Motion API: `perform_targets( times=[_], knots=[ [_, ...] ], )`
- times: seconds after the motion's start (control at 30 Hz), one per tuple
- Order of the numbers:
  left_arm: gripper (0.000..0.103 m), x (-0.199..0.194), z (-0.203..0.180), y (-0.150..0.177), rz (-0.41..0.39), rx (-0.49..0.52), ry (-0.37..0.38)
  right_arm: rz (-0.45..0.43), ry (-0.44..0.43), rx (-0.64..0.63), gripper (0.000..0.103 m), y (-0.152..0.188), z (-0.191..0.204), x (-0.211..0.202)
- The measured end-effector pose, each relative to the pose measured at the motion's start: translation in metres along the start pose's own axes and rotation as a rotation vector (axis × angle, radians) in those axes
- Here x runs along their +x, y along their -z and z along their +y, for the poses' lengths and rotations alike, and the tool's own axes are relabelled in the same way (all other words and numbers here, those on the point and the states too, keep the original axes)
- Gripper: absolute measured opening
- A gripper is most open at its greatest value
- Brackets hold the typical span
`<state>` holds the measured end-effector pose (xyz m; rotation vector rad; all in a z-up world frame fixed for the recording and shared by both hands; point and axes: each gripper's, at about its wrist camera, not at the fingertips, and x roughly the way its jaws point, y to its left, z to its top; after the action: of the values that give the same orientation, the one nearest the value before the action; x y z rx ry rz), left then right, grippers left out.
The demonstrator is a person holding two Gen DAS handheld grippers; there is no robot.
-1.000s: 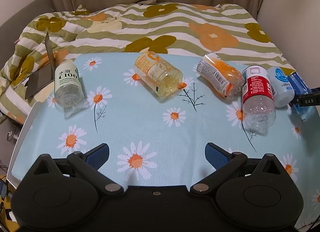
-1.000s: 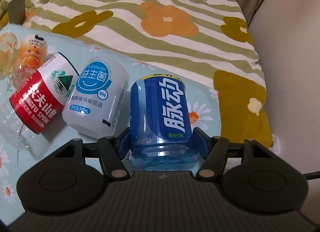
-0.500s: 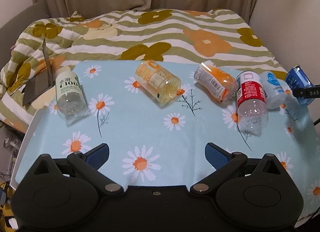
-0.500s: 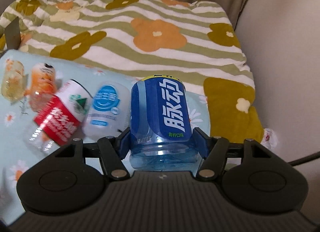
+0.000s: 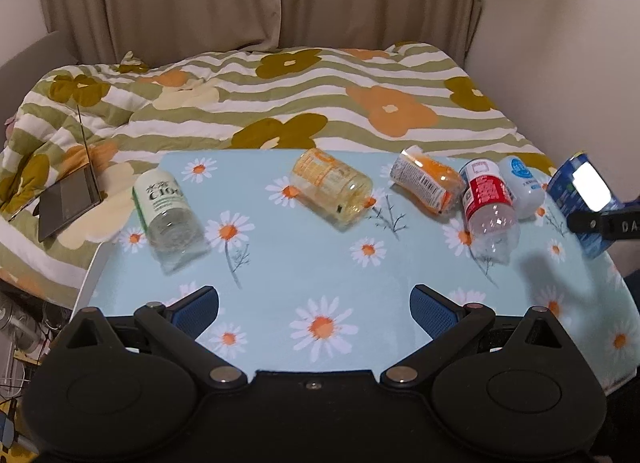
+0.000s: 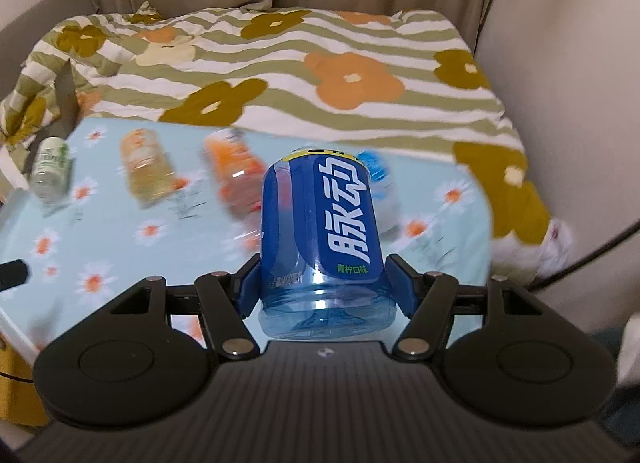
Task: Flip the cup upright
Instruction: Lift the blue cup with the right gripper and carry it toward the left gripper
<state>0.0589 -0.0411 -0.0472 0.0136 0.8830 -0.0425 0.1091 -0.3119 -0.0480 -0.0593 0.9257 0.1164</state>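
My right gripper [image 6: 322, 283] is shut on a blue bottle-cup [image 6: 324, 231] with white Chinese lettering, held lifted above the daisy-print tablecloth [image 6: 120, 255]; its clear base faces the camera. The blue cup also shows at the right edge of the left wrist view [image 5: 584, 203], tilted in the air. My left gripper [image 5: 314, 305] is open and empty, hovering above the near part of the tablecloth [image 5: 304, 271].
Several cut bottle-cups lie on their sides on the table: green-label [image 5: 166, 203], yellow [image 5: 332, 189], orange [image 5: 426, 179], red-label [image 5: 488, 203], white-blue [image 5: 524, 185]. A flower-print bed [image 5: 280, 103] lies behind with a laptop [image 5: 70, 199]; a wall stands at right.
My right gripper has lifted the blue cup off the table and raised it, the view swinging up and left. The left gripper has risen and pulled back, staying open.
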Motion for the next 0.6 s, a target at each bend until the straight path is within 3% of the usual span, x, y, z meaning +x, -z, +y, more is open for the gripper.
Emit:
perform_targets(
  times=[0.2,0.6],
  knots=[
    [0.103,-0.006,0.030,0.015,0.013,0.016,0.015,0.030,-0.063,0.106,0.080,0.031,0.056,0.007],
    [0.103,0.000,0.077,0.036,0.057,0.040,0.015,0.056,-0.020,0.205,0.080,0.060,0.116,0.059]
  ],
)
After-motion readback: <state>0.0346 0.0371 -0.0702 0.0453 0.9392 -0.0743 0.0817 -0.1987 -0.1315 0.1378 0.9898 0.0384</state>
